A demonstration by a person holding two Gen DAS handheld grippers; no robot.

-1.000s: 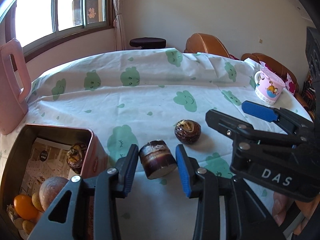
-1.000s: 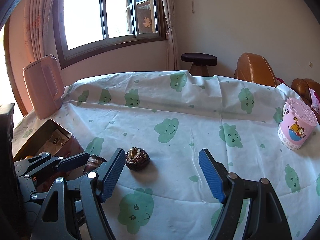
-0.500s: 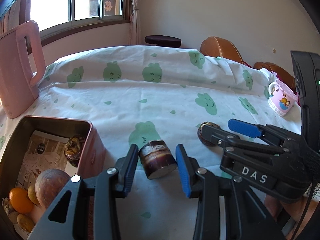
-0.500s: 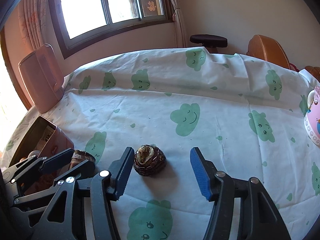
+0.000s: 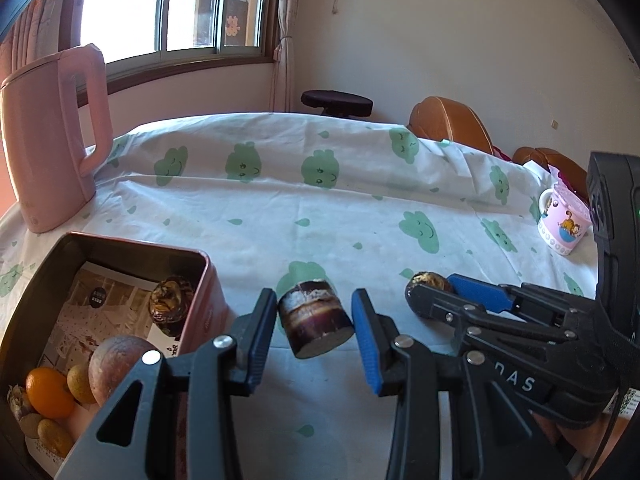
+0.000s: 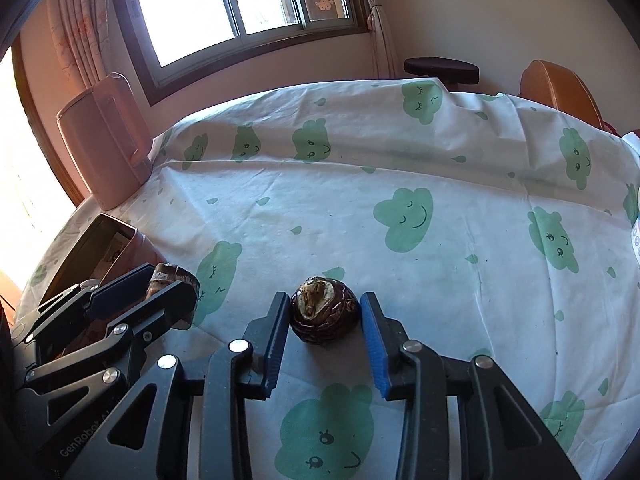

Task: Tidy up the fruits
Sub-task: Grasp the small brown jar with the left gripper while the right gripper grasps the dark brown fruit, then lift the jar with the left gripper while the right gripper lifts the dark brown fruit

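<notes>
We held the left gripper (image 5: 314, 326) spread around the cut dark stub (image 5: 315, 319) — a sliver of gap at each pad; the right gripper (image 6: 325, 330) bracketed the round brown fruit (image 6: 324, 315), contact unclear. Both lay near the tabletop's (image 6: 460, 184) front edge, right of the tin (image 5: 206, 292); bare cloth stretched beyond.

I am in a home, in a room where people sit and eat. My table (image 5: 280, 216) has a white cloth with green smiling clouds on it. A pink kettle (image 5: 52, 136) and a pink cartoon mug (image 5: 562, 224) stand on it. Brown padded chairs (image 5: 448, 124) and a dark stool (image 5: 336, 102) wait behind it. The window (image 6: 240, 4) has curtains (image 6: 76, 36).
</notes>
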